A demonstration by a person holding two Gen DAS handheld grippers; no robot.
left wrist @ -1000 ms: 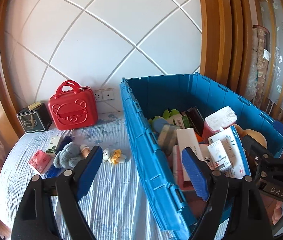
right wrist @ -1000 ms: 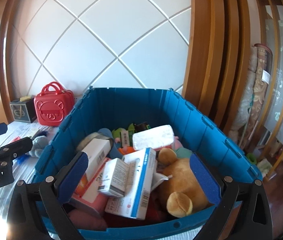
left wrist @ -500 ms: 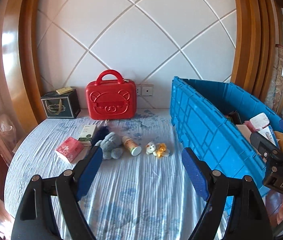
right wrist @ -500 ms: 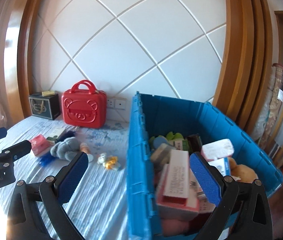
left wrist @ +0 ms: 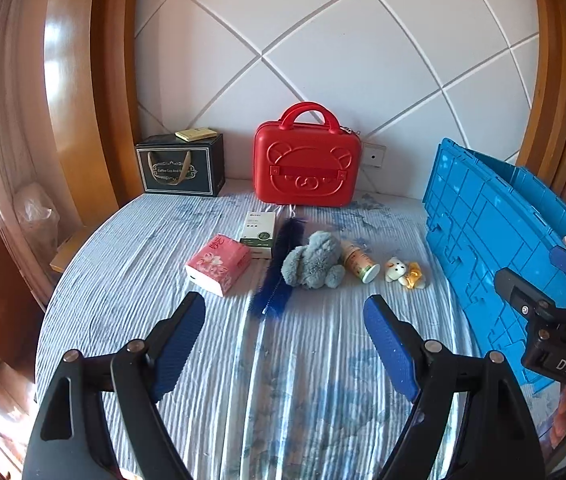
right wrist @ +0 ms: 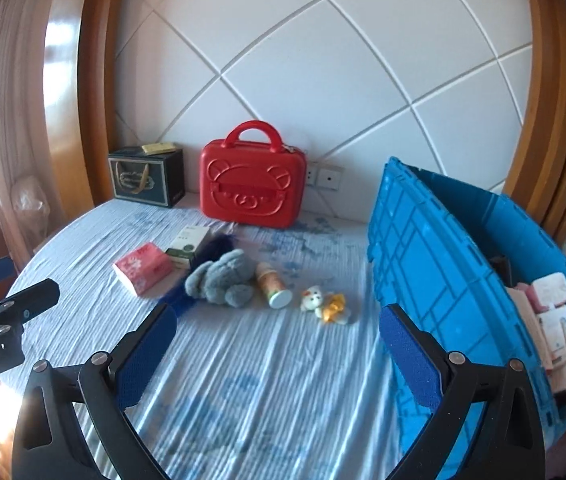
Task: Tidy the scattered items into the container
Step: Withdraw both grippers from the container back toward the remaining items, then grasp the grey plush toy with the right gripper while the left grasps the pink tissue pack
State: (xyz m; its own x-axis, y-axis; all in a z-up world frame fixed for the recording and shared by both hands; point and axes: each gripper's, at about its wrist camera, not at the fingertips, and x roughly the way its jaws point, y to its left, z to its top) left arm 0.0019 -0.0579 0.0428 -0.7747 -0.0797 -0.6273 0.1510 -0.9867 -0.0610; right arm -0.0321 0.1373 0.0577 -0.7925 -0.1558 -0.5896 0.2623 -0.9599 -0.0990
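We hold both grippers side by side above a bed (left wrist: pixel 303 400), angled downward toward the loose items. The left gripper (left wrist: pixel 285 334) has its jaws wide apart and empty, touching nothing. The right gripper (right wrist: pixel 277 350) is likewise wide and empty.

To the right sits the blue crate (right wrist: pixel 435 248), with boxes and a plush toy already inside, its near wall beside the right gripper's right finger. Against the white wall stands a red case (left wrist: pixel 307 168), and a dark box (left wrist: pixel 181 168) to its left.

Ahead of the jaws, in a loose row on the bed: a pink tissue pack (left wrist: pixel 219 262), a white box (left wrist: pixel 259 230), a blue feather (left wrist: pixel 279 268), a grey plush (left wrist: pixel 315 262), a small bottle (left wrist: pixel 359 266) and a tiny bear (left wrist: pixel 403 272), all well apart from the fingers, nothing between
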